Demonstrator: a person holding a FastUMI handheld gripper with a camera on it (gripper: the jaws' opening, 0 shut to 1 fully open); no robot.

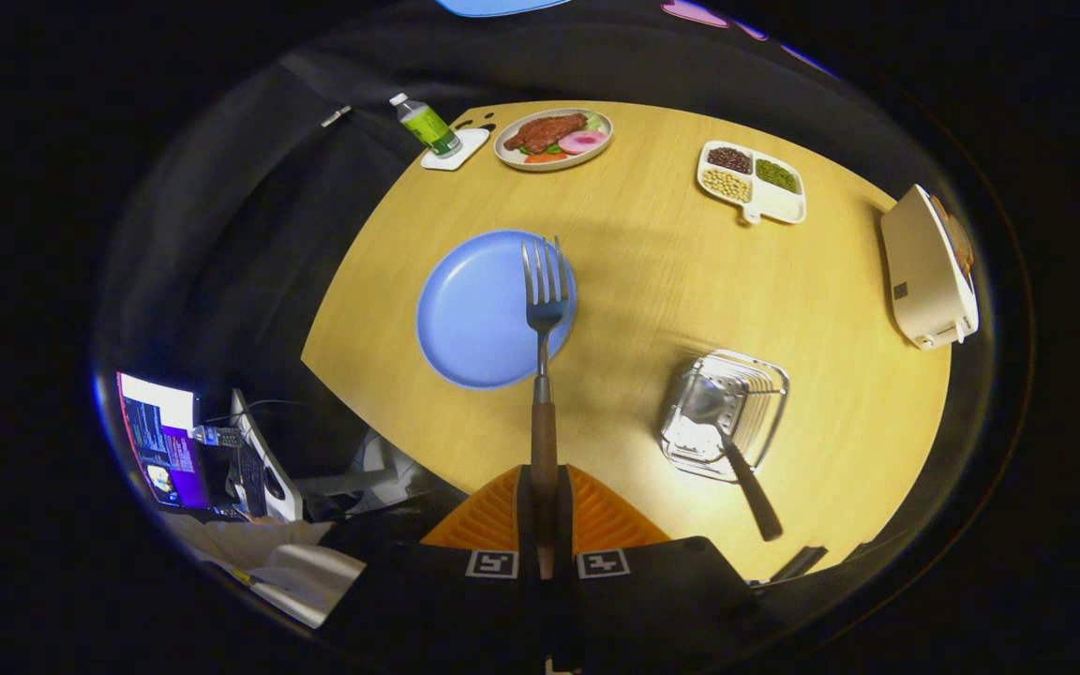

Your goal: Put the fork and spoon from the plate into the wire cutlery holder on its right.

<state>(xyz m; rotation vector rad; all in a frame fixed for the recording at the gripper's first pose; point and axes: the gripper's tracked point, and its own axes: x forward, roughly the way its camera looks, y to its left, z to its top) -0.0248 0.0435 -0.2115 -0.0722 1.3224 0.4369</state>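
I see the table point(652, 281) spread out beneath me, round-edged and pale wood. On its far right side stands a toaster point(926, 272). The blue plate point(479, 314) lies just ahead of my fingers, bare. To its right sits the wire holder point(756, 394), and the spoon point(726, 441) is already in it, bowl down among the wires, handle leaning out over the near rim toward me. At the far edge I make out a dish of food point(554, 138), a divided tray point(754, 181) of beans further right, and a small bottle point(427, 125) on a white coaster point(457, 150).

My gripper point(545, 511) is closed narrow on the fork point(545, 309): both fingers press its wooden handle, and the tines point away from me, hanging above the plate's right side.
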